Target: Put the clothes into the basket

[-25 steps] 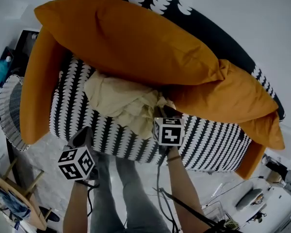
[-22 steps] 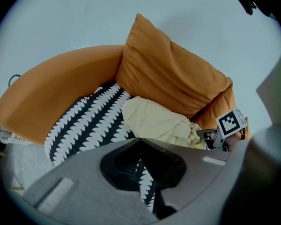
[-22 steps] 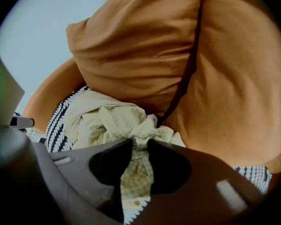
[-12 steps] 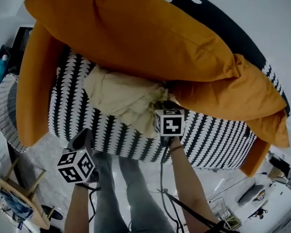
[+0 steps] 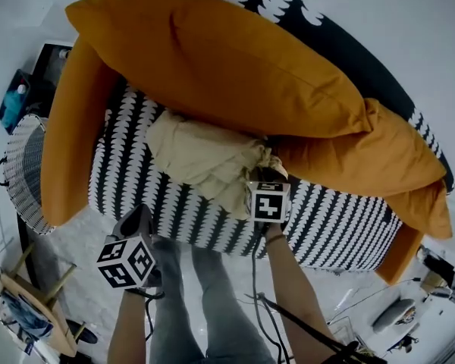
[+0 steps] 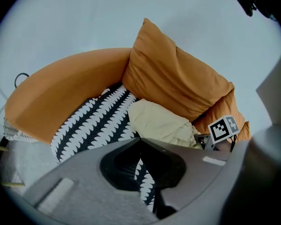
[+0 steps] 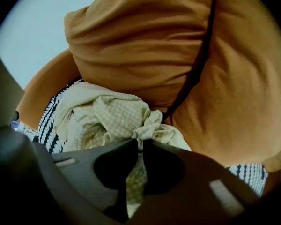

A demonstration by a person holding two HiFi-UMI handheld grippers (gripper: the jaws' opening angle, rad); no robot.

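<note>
A crumpled pale yellow checked garment (image 5: pixel 205 156) lies on the black-and-white patterned sofa seat (image 5: pixel 144 196), against the big orange cushion (image 5: pixel 212 67). My right gripper (image 5: pixel 262 176) points steeply down at the garment's right end. Its jaws have just been closing, and a fold of the cloth (image 7: pixel 139 135) is pinched between them. My left gripper (image 5: pixel 136 220) hangs in front of the sofa's front edge, shut and holding nothing; its tips (image 6: pixel 139 138) meet. The white wicker basket (image 5: pixel 19 173) stands on the floor at the sofa's left end.
An orange armrest cushion (image 5: pixel 68 142) lies between the garment and the basket. More orange cushions (image 5: pixel 379 158) fill the sofa's right side. The person's legs (image 5: pixel 205 309) stand before the sofa. A wooden stool (image 5: pixel 23 309) sits at the lower left, and cables trail at the lower right.
My right gripper has come down onto the garment's right end and its jaws have closed on the cloth. The left gripper has stayed where it was.
</note>
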